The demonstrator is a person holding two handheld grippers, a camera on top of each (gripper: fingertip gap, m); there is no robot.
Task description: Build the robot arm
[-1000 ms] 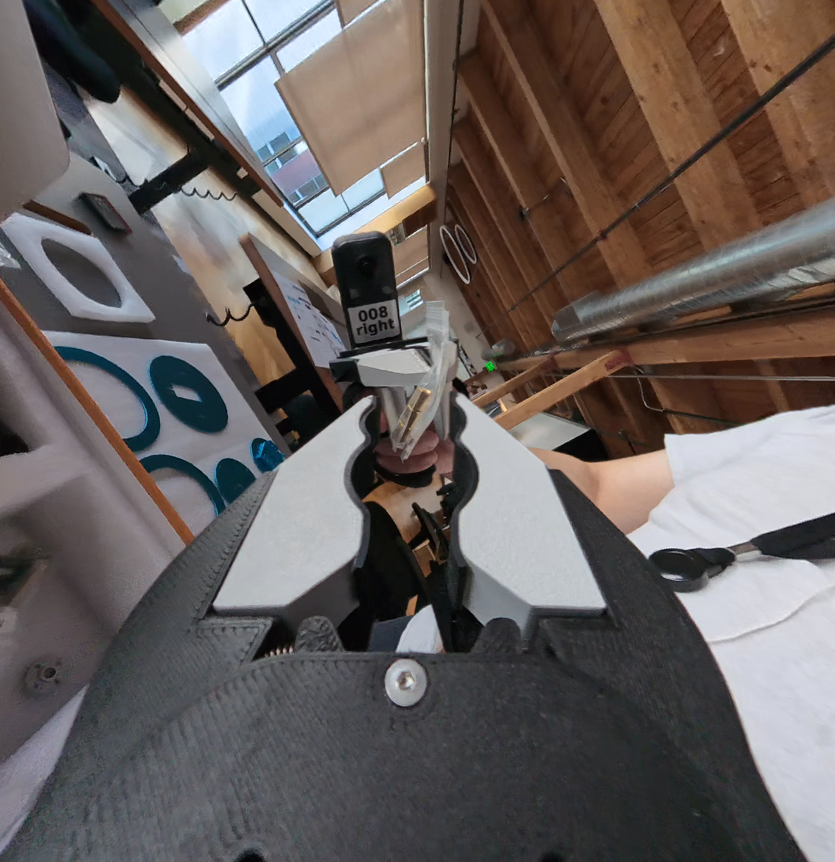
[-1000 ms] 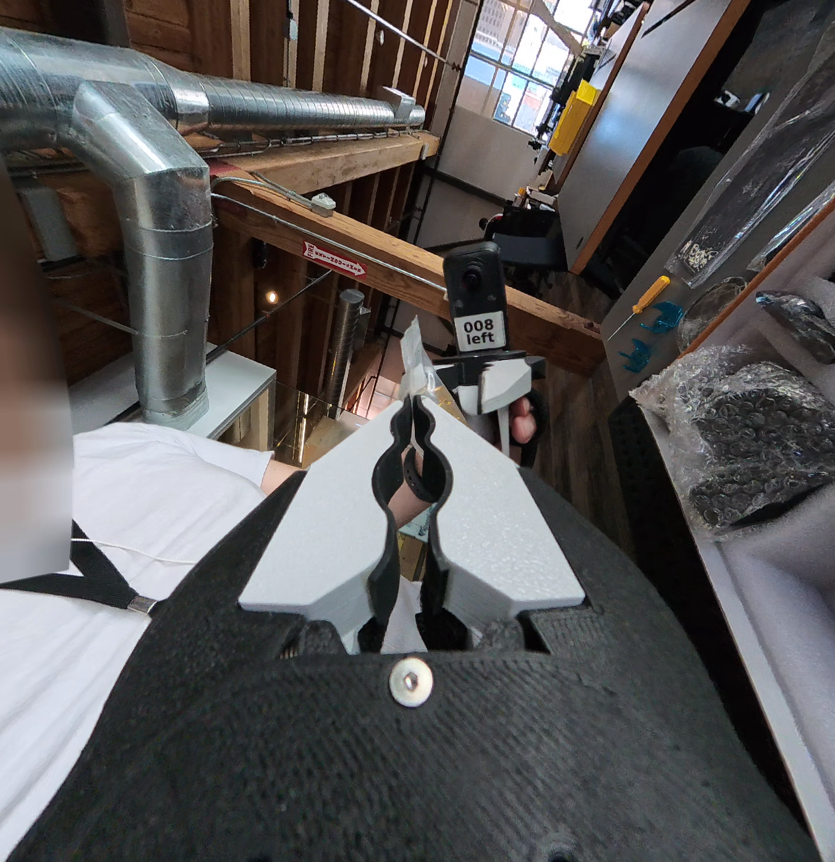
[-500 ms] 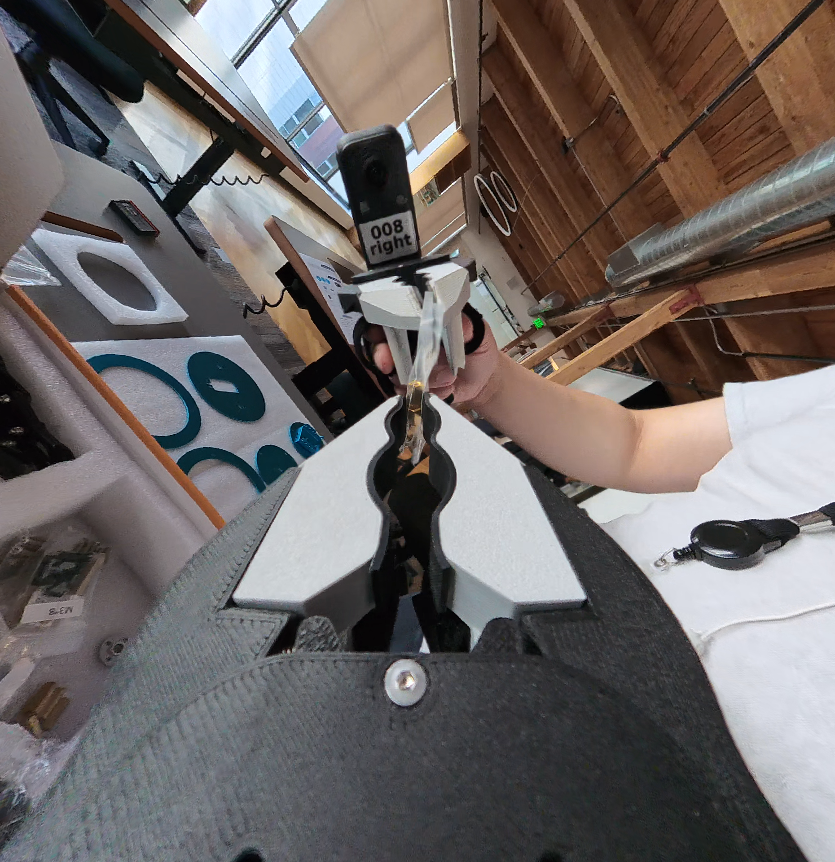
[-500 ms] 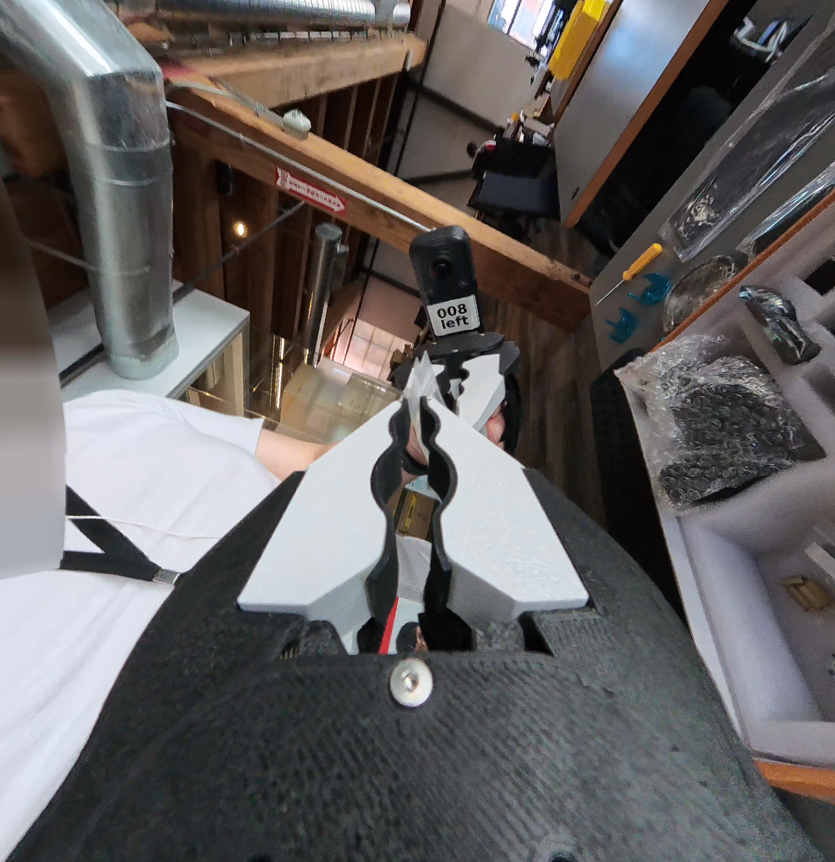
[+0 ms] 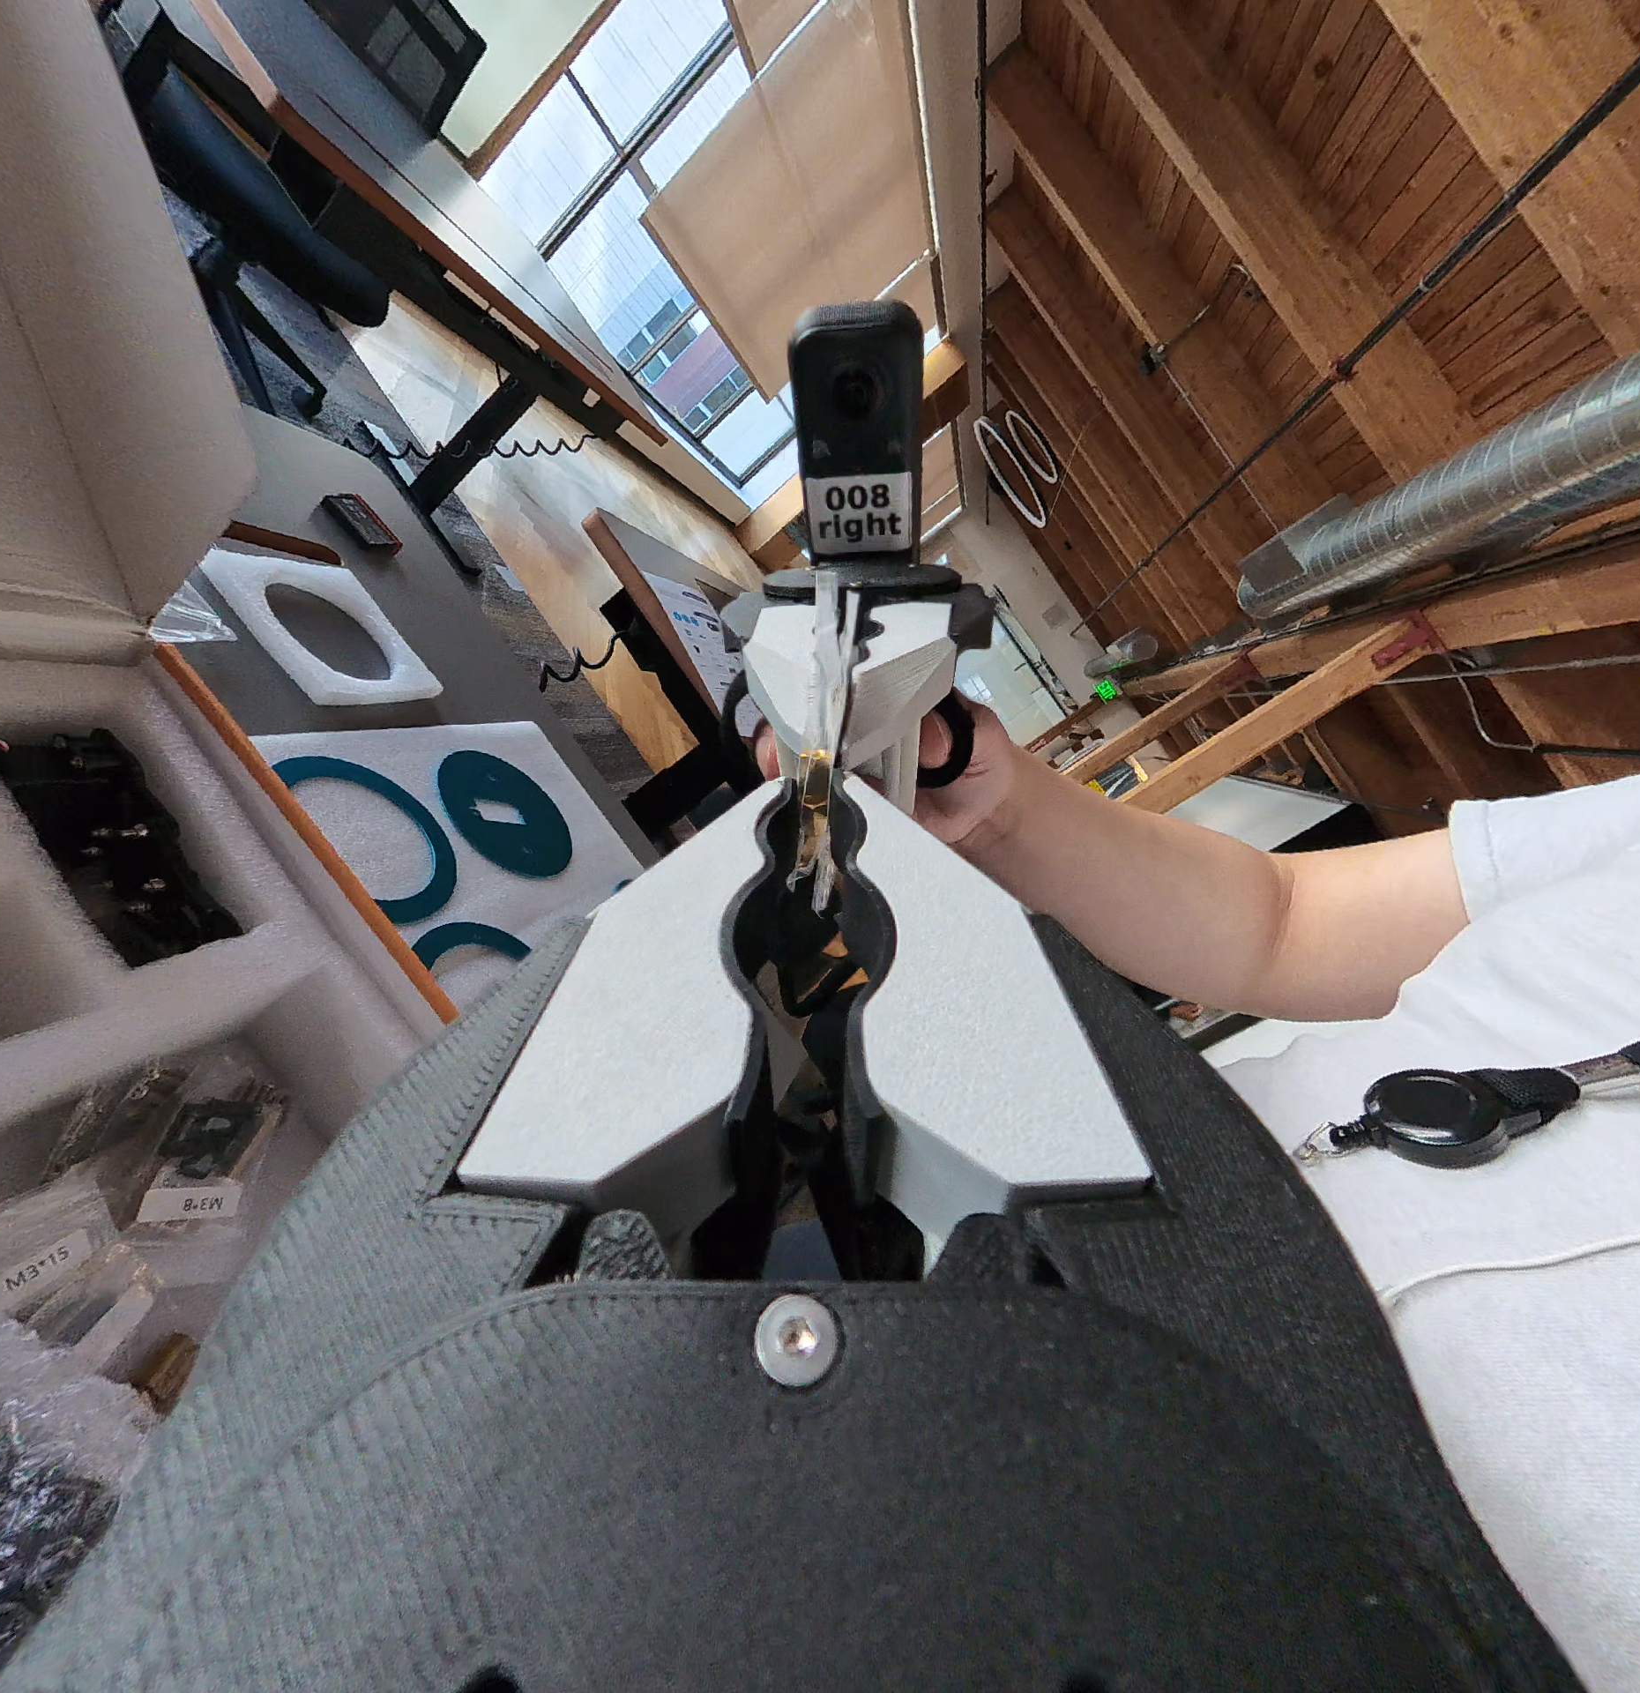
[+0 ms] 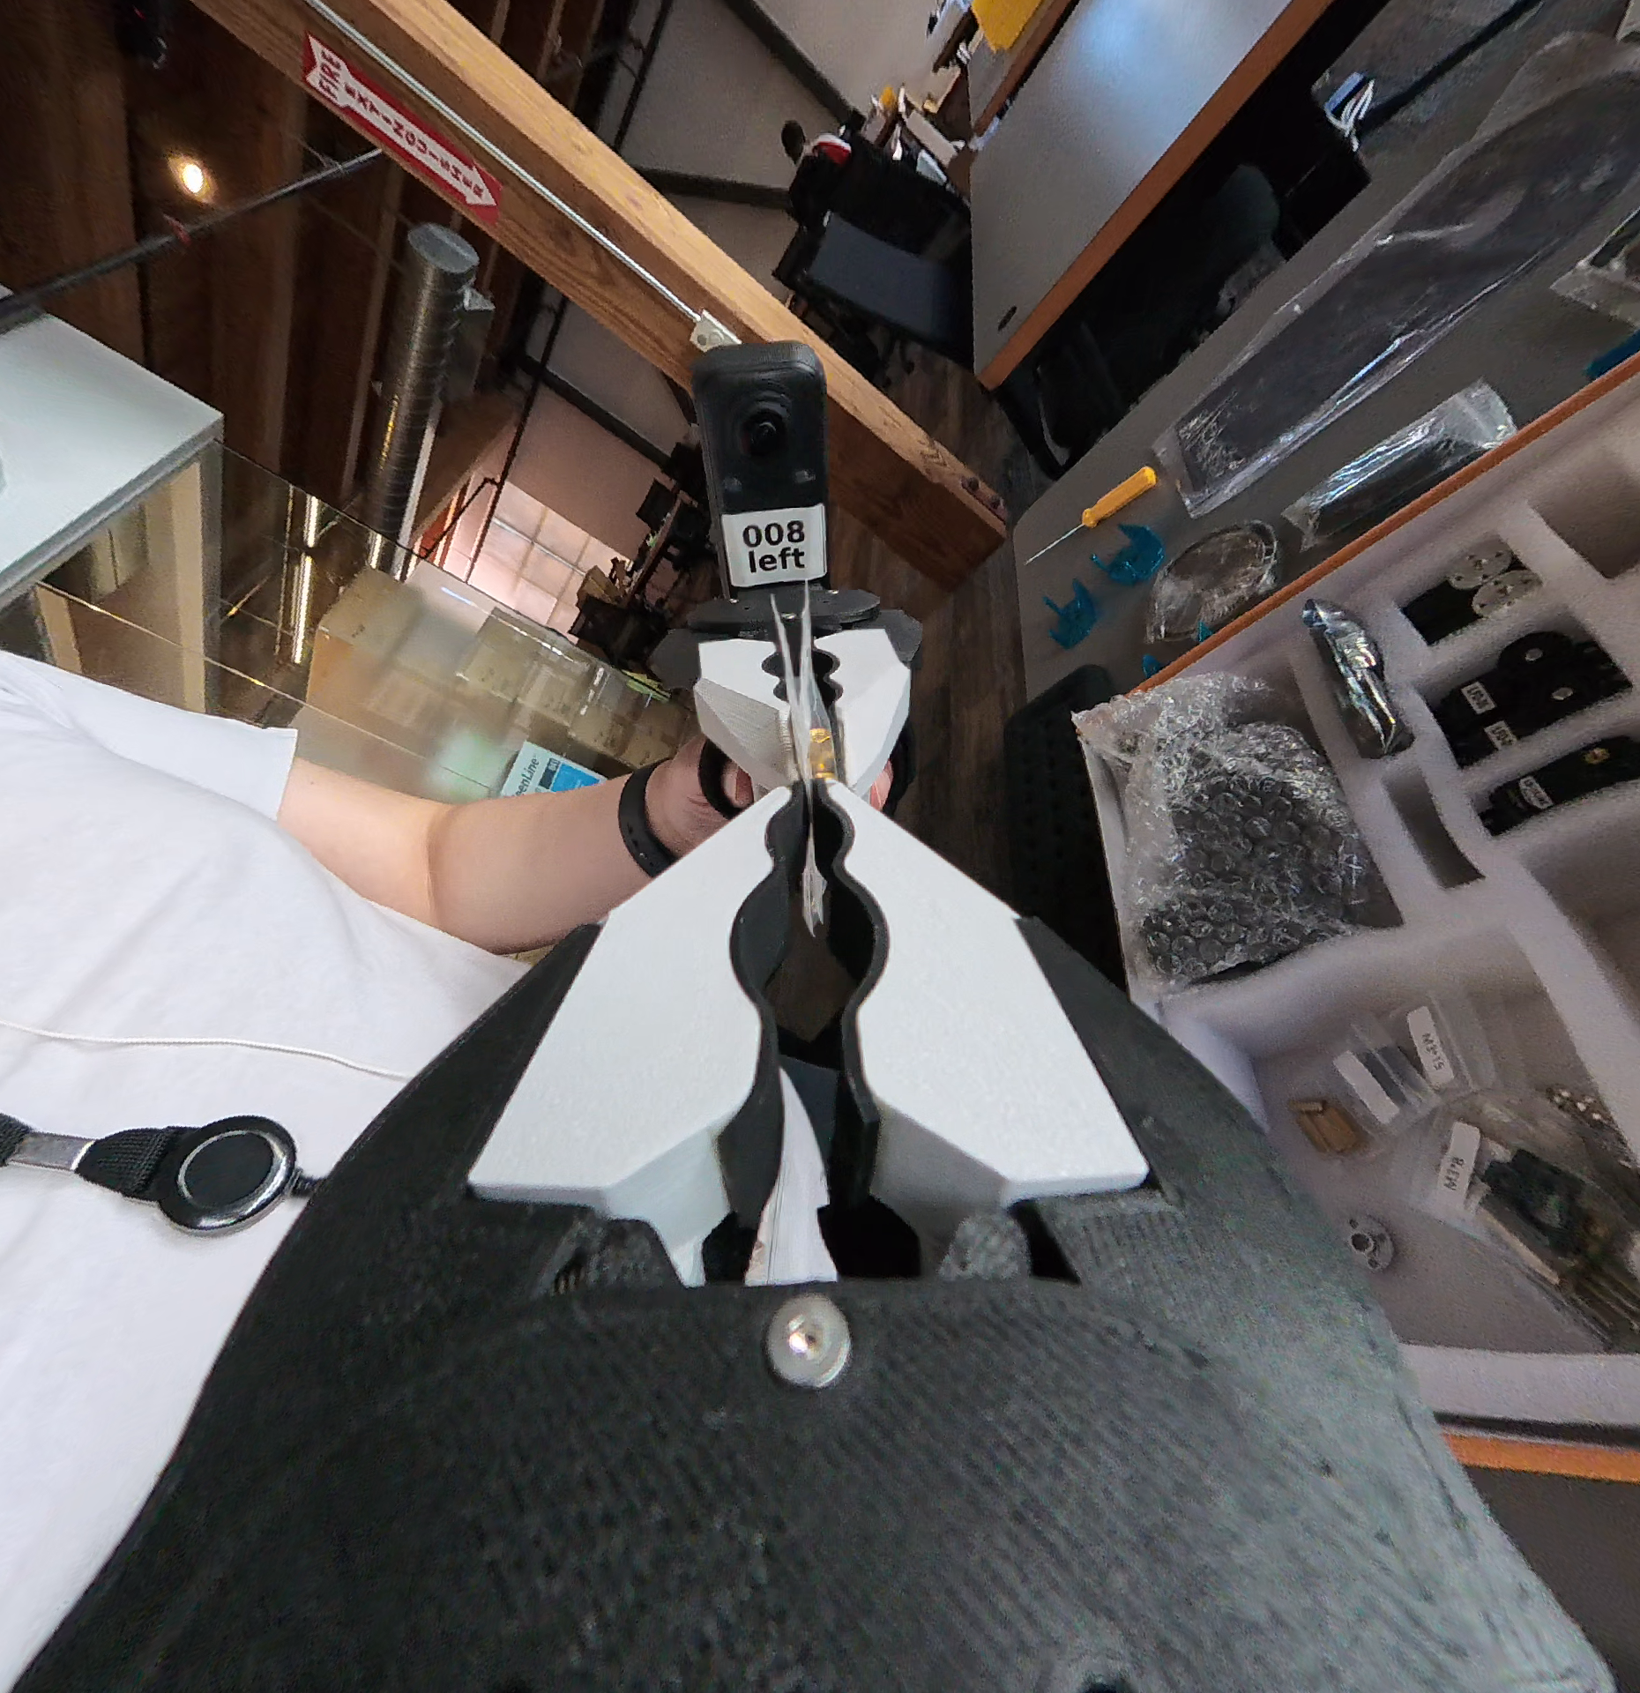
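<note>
A small clear plastic bag [image 5: 821, 733] with a brass-coloured piece inside is stretched between the left gripper [image 5: 809, 790] and the right gripper [image 6: 809, 795]; both sets of tips are pinched on it, facing each other.

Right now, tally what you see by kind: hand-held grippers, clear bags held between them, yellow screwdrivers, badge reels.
Hand-held grippers: 2, the left hand-held gripper and the right hand-held gripper, both shut on the bag
Clear bag: 1
Yellow screwdriver: 1
Badge reel: 1
Total: 5
</note>
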